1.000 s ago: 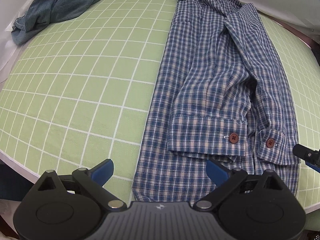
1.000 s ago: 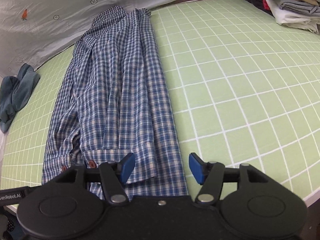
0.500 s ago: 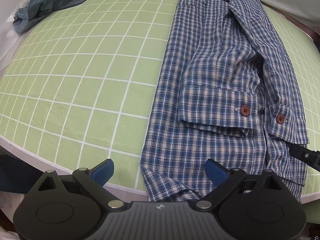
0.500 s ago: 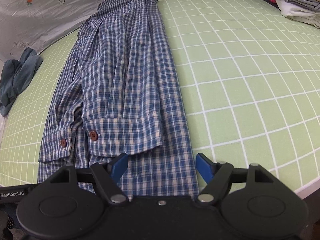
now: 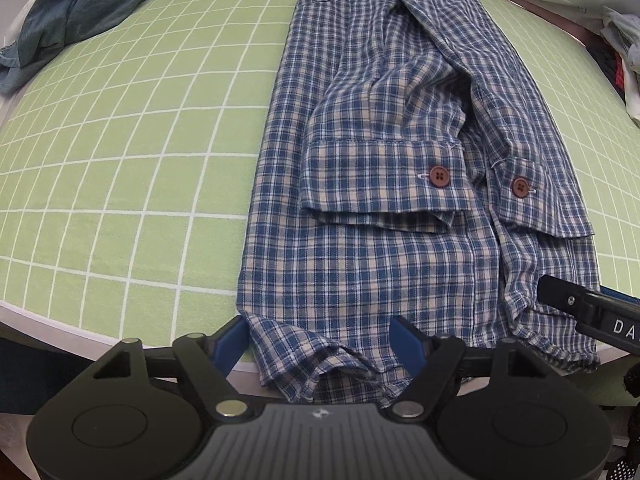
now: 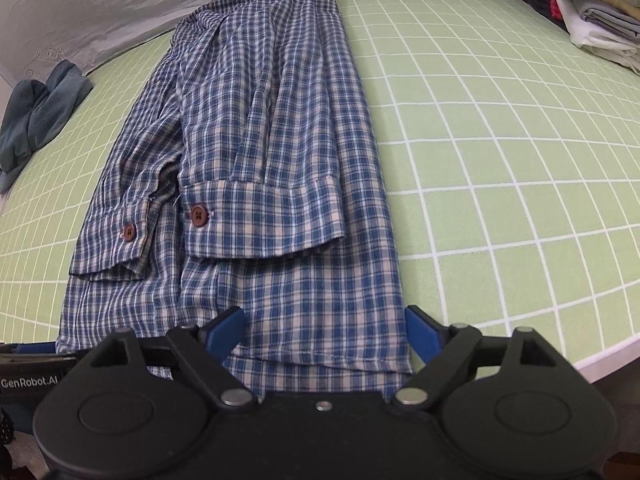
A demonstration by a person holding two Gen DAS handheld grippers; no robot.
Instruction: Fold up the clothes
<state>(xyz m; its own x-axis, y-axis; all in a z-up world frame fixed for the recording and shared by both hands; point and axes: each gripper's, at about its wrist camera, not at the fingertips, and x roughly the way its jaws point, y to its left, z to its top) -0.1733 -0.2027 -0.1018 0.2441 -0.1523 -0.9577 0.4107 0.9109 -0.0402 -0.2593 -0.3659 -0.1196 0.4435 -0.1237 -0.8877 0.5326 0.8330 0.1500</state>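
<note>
A blue plaid shirt [image 5: 380, 120] lies lengthwise on the green grid mat [image 5: 120, 140], sleeves folded in, with both buttoned cuffs lying on its lower part. Its bottom hem hangs over the mat's near edge. My left gripper [image 5: 320, 340] stands over the hem's left corner. Its jaws are closing with the rumpled hem between them, and the pads do not press it. My right gripper [image 6: 322, 332] straddles the right part of the hem of the shirt [image 6: 260, 120]. Its jaws are opening with cloth between them, unpressed.
A crumpled teal cloth [image 5: 80, 12] lies at the mat's far left corner. A stack of folded clothes [image 6: 592, 12] sits at the far right. A white printed sheet [image 6: 100, 8] lies beyond the mat. The table's near edge runs just under both grippers.
Both grippers have drawn back along the shirt to its bottom hem, which now lies between their jaws. The left jaws have narrowed and the right jaws have widened.
</note>
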